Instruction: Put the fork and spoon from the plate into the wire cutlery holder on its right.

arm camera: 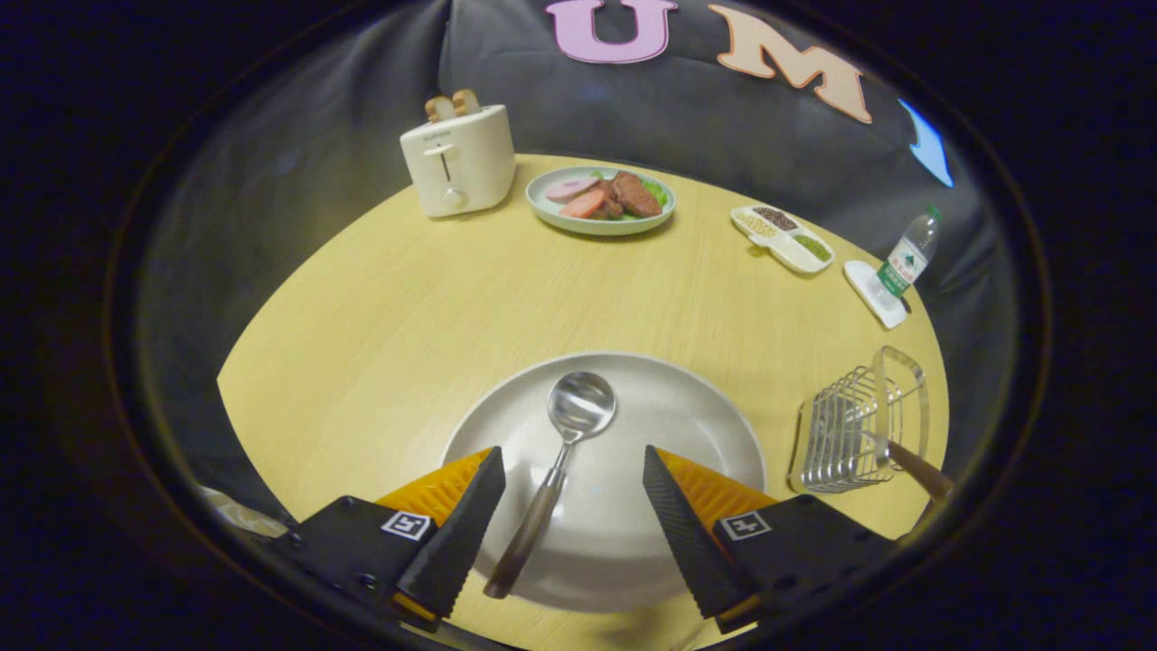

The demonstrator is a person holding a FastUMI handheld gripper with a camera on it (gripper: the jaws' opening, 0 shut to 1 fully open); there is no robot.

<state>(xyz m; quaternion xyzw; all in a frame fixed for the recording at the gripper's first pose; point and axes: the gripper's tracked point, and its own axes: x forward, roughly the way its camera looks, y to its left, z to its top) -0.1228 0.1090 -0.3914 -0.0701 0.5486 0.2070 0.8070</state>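
A spoon point(560, 452) with a shiny bowl and a dark brown handle lies on the pale round plate point(696, 425), its bowl pointing away from me. My gripper point(574, 470) hovers open over the plate, and the spoon's handle lies between the fingers, nearer the left one, touching neither. To the right of the plate stands the wire cutlery holder point(854, 425). A brown-handled utensil point(908, 461), most likely the fork, leans in the holder with its handle sticking out toward me.
At the far side of the round wooden table point(407, 307) stand a cream toaster point(459, 158) with bread in it, a plate of meat and vegetables point(601, 199), a divided dish of grains point(782, 237) and a water bottle point(904, 262) on a white coaster.
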